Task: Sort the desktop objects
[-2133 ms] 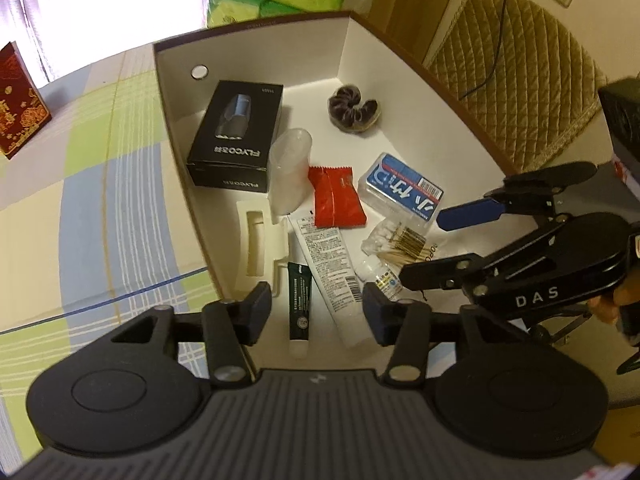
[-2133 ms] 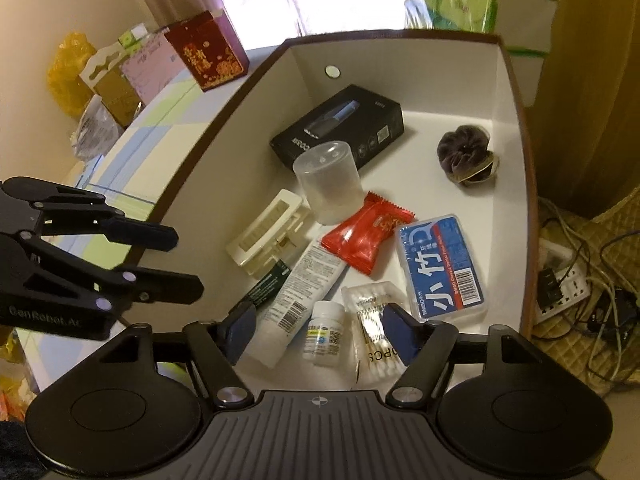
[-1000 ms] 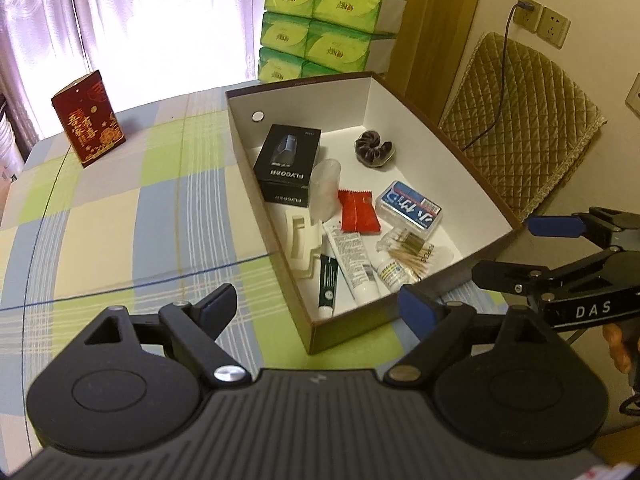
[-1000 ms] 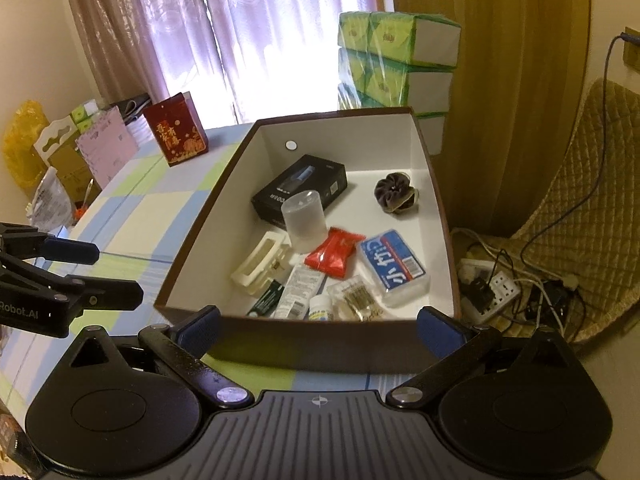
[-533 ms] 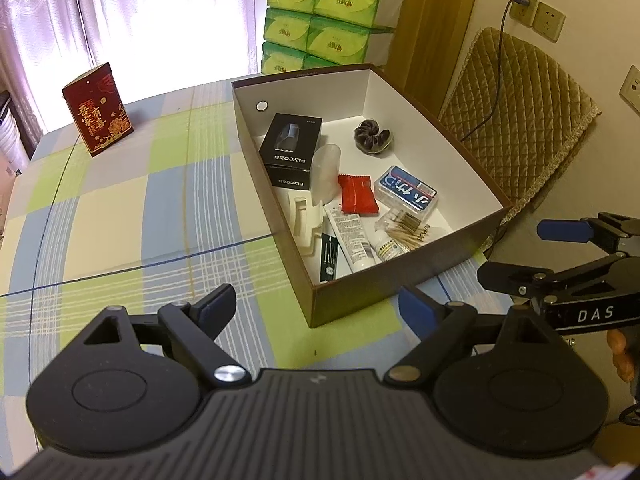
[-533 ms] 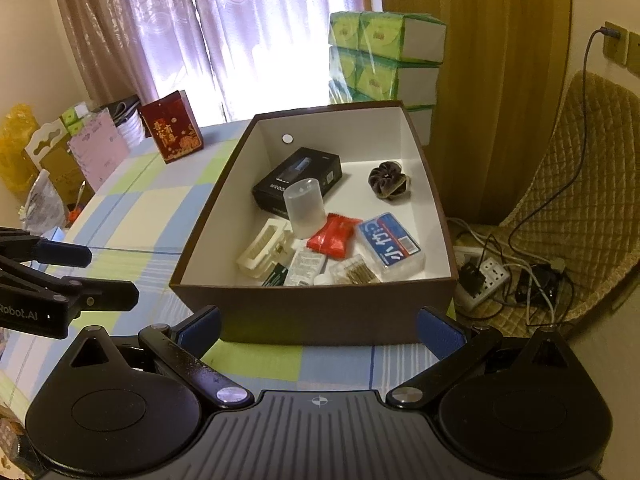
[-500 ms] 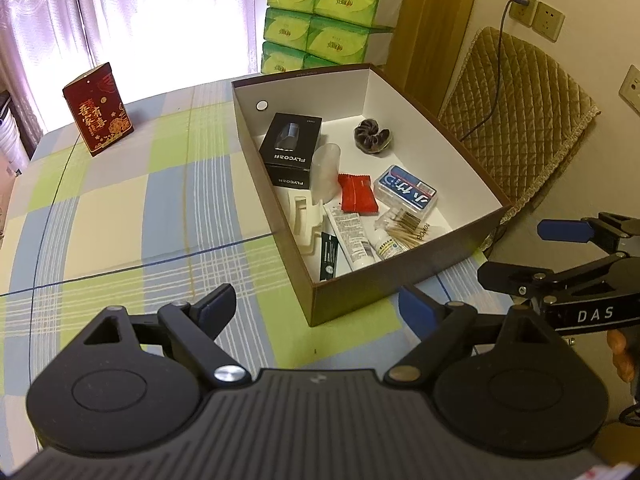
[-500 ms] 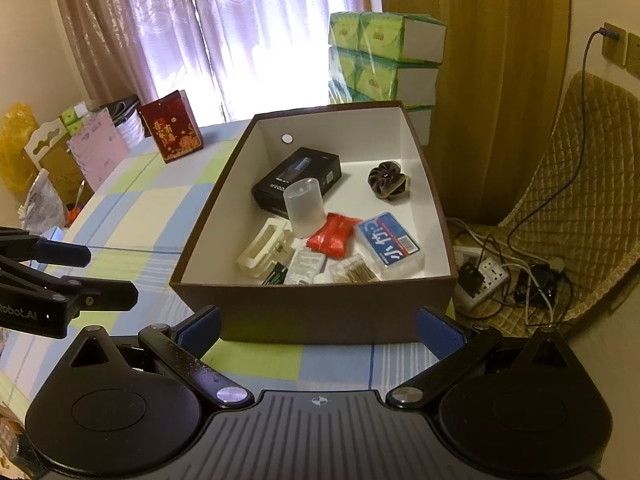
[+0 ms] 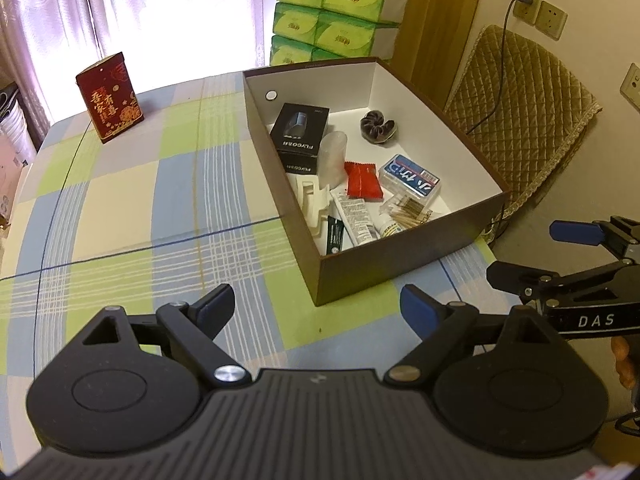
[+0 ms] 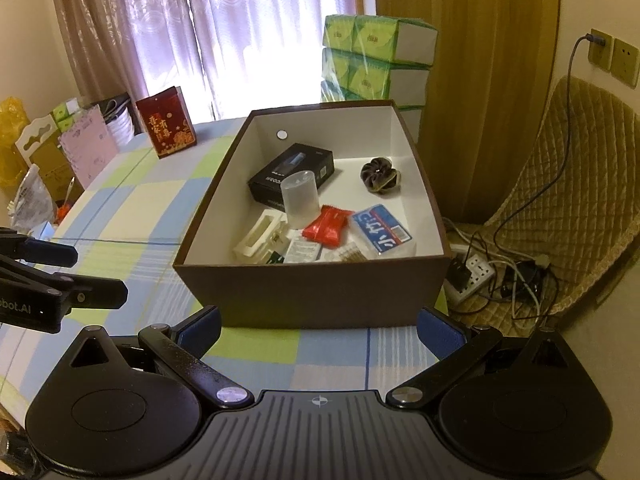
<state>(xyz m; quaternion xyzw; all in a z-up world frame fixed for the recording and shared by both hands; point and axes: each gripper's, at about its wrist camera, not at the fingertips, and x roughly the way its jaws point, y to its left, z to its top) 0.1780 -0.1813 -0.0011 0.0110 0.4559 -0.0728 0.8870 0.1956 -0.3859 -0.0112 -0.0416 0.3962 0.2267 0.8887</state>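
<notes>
A brown cardboard box [image 9: 404, 260] [image 10: 312, 292] with a white inside stands on the checked tablecloth. In it lie a black carton [image 9: 300, 136] [image 10: 292, 174], a frosted plastic cup [image 10: 300, 199], a red sachet [image 9: 362, 180] [image 10: 328, 226], a blue-labelled case [image 9: 410, 178] [image 10: 382, 232], a dark scrunchie [image 9: 378, 125] [image 10: 378, 174], a white tube [image 9: 354, 216], cotton swabs [image 9: 408, 210] and a cream holder [image 10: 260, 236]. My left gripper [image 9: 316, 308] hangs open and empty short of the box's near corner. My right gripper [image 10: 318, 330] is open and empty before the box's front wall.
A red gift bag [image 9: 110, 96] [image 10: 166, 120] stands at the table's far side. Green tissue packs [image 9: 340, 20] [image 10: 376, 60] are stacked behind the box. A quilted chair [image 10: 572, 200] and a power strip [image 10: 472, 272] with cables lie to the right, off the table.
Both grippers have drawn back from the box, so it looks smaller and farther. Their jaws stay wide apart and empty. The things inside the box lie as before.
</notes>
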